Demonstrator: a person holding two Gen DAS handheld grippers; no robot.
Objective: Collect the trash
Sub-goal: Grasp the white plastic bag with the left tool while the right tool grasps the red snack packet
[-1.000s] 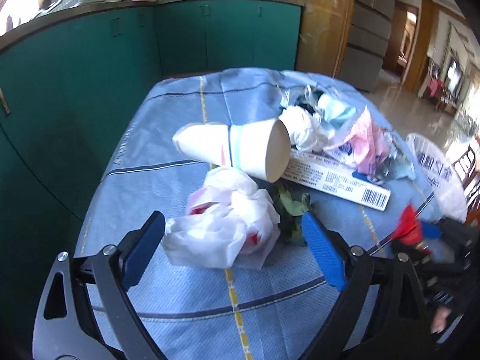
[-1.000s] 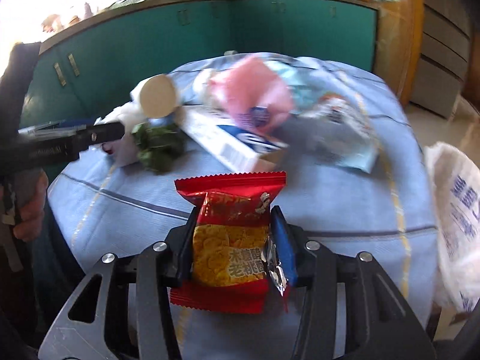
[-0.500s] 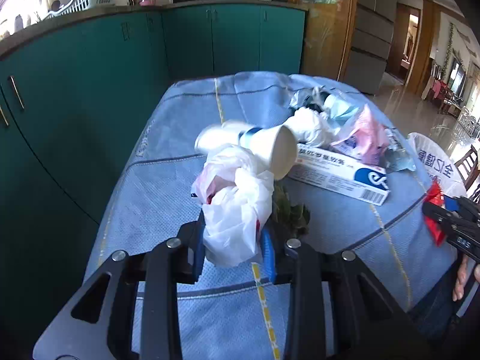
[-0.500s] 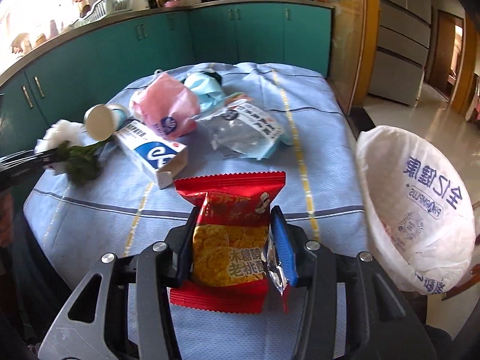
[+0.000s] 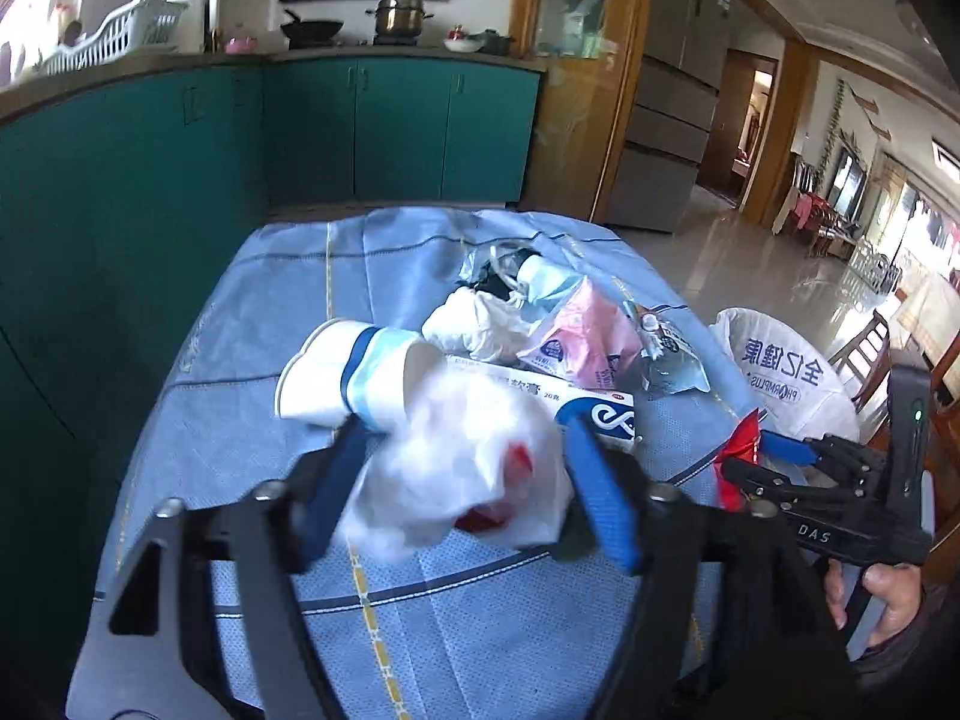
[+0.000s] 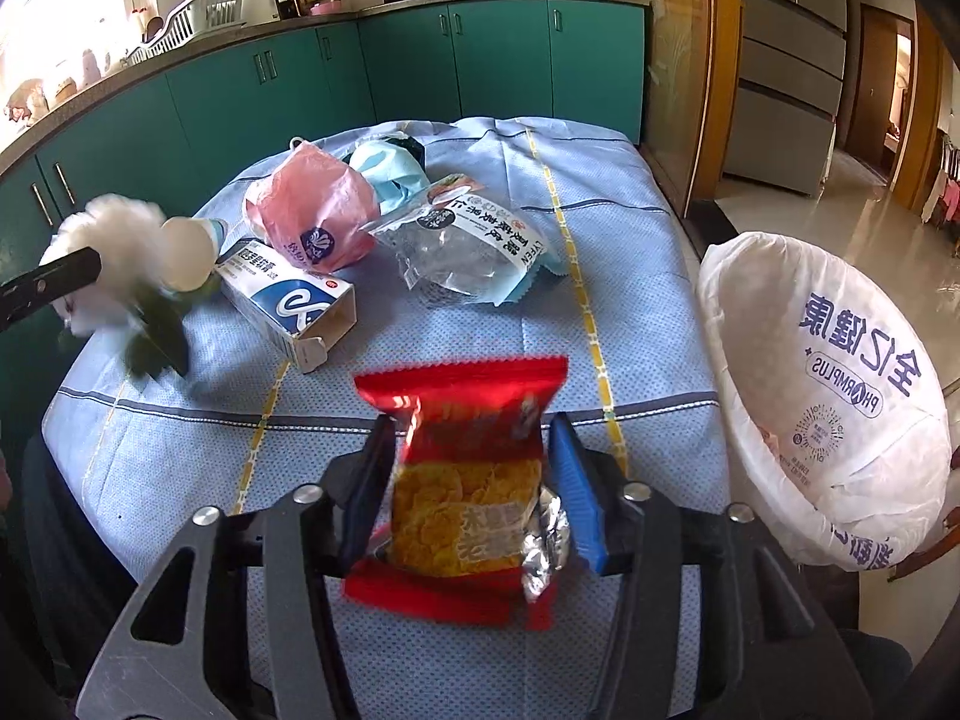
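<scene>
In the left wrist view my left gripper (image 5: 465,480) hangs above the table with its jaws opening. A crumpled white plastic bag (image 5: 462,462) with red inside sits blurred between the blue pads, which no longer squeeze it. The right wrist view shows green leaves (image 6: 156,330) dangling under that bag. My right gripper (image 6: 471,480) is also opening. A red and yellow snack packet (image 6: 462,516) lies loose and blurred between its pads, with a gap at the left pad. The white-lined trash bin (image 6: 828,396) stands beside the table, to the right of the packet.
On the blue tablecloth (image 6: 648,276) lie stacked paper cups (image 5: 348,378), an open toothpaste box (image 6: 288,306), a pink bag (image 6: 312,222), a clear wrapper (image 6: 468,252) and a light blue mask. Green cabinets run behind. A hand (image 5: 888,594) holds the right gripper.
The left gripper shut on the white bag, lifted it off the table, then spread its jaws again. The right gripper swung toward the bin, and its jaws have widened around the packet.
</scene>
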